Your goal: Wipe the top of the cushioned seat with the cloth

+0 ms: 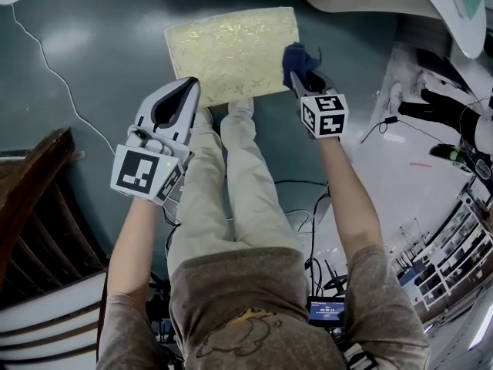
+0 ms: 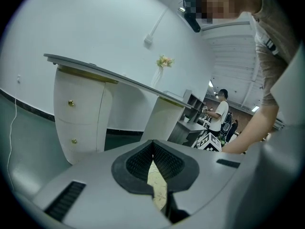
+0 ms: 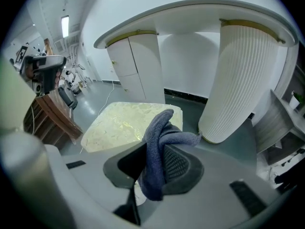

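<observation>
Dark blue cloth (image 3: 159,142), judged limp and light, hangs pinched mid-fold in right gripper (image 3: 153,165); pale gold cushioned seat (image 3: 121,123) ahead; left gripper (image 2: 153,165) closed, empty.

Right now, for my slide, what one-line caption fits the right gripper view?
Right gripper clamps a blue cloth, with the pale cushioned seat ahead and a white ribbed pedestal beside it.
</observation>
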A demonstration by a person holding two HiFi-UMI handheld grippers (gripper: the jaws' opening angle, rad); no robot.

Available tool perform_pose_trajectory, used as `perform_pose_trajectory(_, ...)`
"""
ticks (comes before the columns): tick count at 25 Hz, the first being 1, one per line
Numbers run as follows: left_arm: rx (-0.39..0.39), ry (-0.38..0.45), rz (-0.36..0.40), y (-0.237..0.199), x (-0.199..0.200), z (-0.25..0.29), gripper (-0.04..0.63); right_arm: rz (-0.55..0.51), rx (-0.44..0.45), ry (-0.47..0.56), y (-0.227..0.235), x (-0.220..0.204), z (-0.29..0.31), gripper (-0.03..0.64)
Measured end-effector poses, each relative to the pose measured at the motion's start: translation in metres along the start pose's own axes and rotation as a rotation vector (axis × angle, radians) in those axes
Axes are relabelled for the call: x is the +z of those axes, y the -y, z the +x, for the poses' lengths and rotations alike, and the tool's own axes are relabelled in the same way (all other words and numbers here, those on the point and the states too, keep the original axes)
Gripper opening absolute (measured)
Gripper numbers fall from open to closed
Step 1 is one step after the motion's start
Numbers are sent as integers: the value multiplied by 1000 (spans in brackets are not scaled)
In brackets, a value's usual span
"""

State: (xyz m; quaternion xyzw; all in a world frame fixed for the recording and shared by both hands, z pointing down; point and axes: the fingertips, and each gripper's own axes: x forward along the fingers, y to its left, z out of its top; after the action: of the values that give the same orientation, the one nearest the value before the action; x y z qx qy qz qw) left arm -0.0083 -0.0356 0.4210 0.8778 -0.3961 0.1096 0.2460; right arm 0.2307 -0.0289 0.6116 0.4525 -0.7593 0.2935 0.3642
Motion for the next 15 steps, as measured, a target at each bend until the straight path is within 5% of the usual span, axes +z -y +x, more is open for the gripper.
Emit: perform_pose_trajectory(15, 77, 32, -22, -30, -10, -56, 17, -43, 192, 10, -171, 4, 32, 101)
